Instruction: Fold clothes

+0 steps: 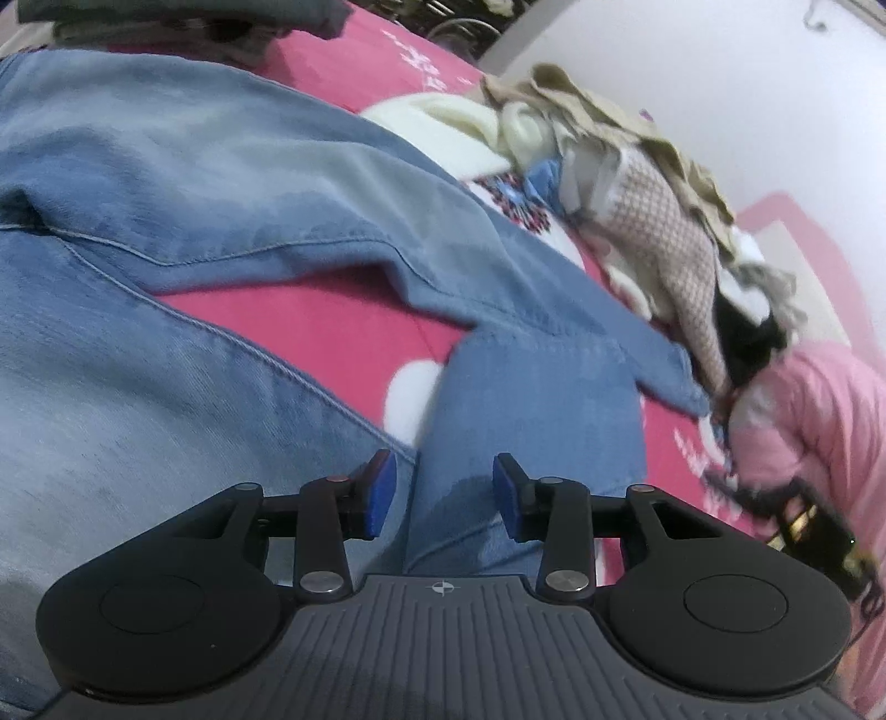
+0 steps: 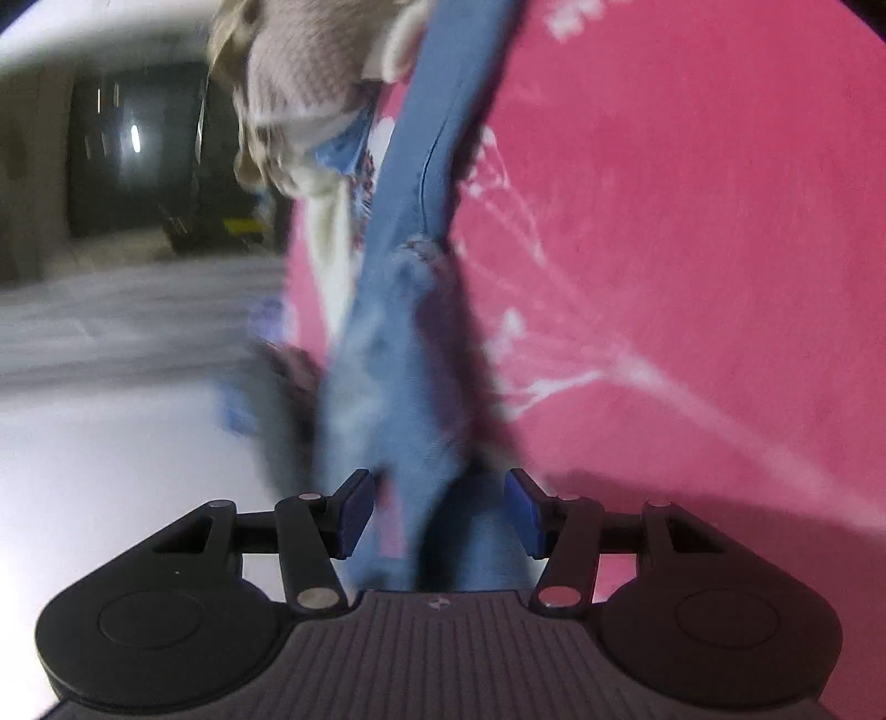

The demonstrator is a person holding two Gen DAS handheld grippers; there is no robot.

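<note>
Light blue jeans point(image 1: 183, 183) lie spread on a pink bedsheet point(image 1: 310, 332) in the left wrist view. One leg end point(image 1: 542, 399) is turned back toward the camera. My left gripper point(image 1: 446, 493) hovers just over that leg end, jaws apart, blue pads point(image 1: 379, 493) clear of the cloth. In the blurred right wrist view a jeans leg point(image 2: 410, 310) with a frayed tear runs up the frame over the pink sheet point(image 2: 692, 249). My right gripper point(image 2: 440, 509) stands open around the near end of this leg, and its pads do not press on the denim.
A heap of unfolded clothes point(image 1: 653, 210), cream, beige and checked, sits at the far right of the bed by a white wall point(image 1: 720, 83). A pink quilted garment point(image 1: 819, 421) lies beside it. Dark folded clothes point(image 1: 166, 27) rest at the far left. The bed edge and grey floor point(image 2: 138, 332) show left.
</note>
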